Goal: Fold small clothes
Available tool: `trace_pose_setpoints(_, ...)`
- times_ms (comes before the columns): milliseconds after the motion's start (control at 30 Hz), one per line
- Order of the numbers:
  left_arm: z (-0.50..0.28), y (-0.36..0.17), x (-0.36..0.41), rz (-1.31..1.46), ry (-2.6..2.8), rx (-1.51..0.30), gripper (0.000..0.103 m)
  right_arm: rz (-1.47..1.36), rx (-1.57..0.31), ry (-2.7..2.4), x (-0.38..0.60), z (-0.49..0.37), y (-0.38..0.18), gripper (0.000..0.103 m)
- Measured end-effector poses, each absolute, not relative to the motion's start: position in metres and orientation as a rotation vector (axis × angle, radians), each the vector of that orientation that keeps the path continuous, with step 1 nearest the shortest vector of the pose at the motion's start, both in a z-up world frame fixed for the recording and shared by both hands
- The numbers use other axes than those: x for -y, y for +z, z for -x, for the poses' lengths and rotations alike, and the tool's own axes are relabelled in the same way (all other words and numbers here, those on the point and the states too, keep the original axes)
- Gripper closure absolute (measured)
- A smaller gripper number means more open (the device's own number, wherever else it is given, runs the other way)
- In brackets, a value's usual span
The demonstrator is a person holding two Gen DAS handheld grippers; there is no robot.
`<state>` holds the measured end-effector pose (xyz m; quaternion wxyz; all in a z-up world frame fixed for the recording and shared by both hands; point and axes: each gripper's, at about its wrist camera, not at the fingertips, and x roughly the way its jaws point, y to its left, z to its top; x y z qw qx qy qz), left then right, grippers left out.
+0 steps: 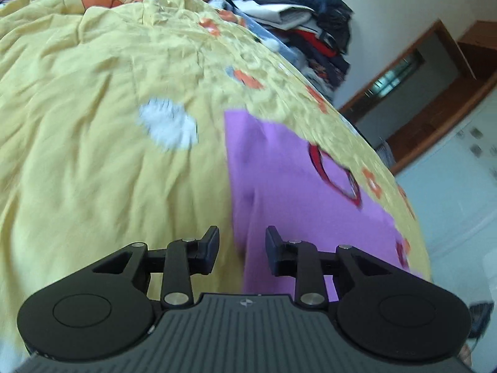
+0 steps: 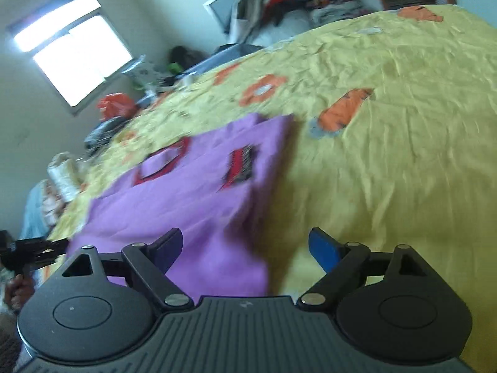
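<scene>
**Purple garment flat on the yellow bedspread, both grippers empty above it**

The purple garment [image 1: 310, 205] lies spread on the yellow bedspread [image 1: 93, 155], near the bed's edge. Both views are smeared by motion blur, so its seams and exact outline are hard to make out, and what kind of garment it is cannot be told. Red-edged patches show on it, one toward 2 o'clock in the left wrist view; in the right wrist view the garment [image 2: 192, 199] carries two such marks toward 11 o'clock.

The left gripper [image 1: 242, 248] hovers over the garment's near edge, jaws parted with a moderate gap and nothing between them. A fold of purple cloth runs up through that gap, though whether the fingertips touch it cannot be told. The garment's near part is cut off behind the gripper body.

The right gripper [image 2: 245, 248] has its jaws spread wide and released, straddling the garment's right edge: the left finger is over purple cloth, the right finger over bare bedspread [image 2: 388, 155].

At 9 o'clock in the right wrist view, part of the other gripper [image 2: 28, 250] pokes in, mostly cut off. A white patch [image 1: 169, 124] sits on the bedspread at 11 o'clock in the left view. A blurred pile of clothes [image 1: 310, 34] stands beyond the bed at 1 o'clock, and a bright window [image 2: 71, 52] shows at 10 o'clock.
</scene>
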<state>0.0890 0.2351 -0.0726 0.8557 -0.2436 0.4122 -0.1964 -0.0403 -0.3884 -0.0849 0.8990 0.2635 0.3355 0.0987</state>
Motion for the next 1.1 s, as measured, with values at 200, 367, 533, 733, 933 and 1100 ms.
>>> trace_pose_setpoints(200, -0.035, -0.085, -0.224, 0.457, -0.516, -0.893, 0.048, -0.528, -0.664, 0.259, 0.382, 0.075, -0.101, 0.020)
trace_pose_setpoints(367, -0.037, -0.091, -0.197, 0.446, -0.586, -0.922, 0.083, -0.535, -0.751, 0.361, 0.367, 0.054, -0.110, 0.095)
trace_pose_setpoints(533, -0.046, -0.090, -0.199, 0.490, -0.583, -0.915, 0.098, -0.528, -0.707, 0.390, 0.361, 0.056, -0.097, 0.098)
trace_pose_setpoints(733, -0.049, -0.052, -0.209, 0.520, -0.581, -0.793, 0.100, -0.529, -0.548, 0.380, 0.372, 0.072, -0.050, 0.099)
trace_pose_setpoints(933, -0.101, -0.068, -0.208, 0.534, -0.508, -0.803, 0.101, -0.530, -0.620, 0.214, 0.402, 0.027, -0.072, 0.098)
trace_pose_setpoints(1100, -0.064, -0.071, -0.217, 0.521, -0.524, -0.824, 0.101, -0.539, -0.712, 0.174, 0.400, 0.042, -0.082, 0.041)
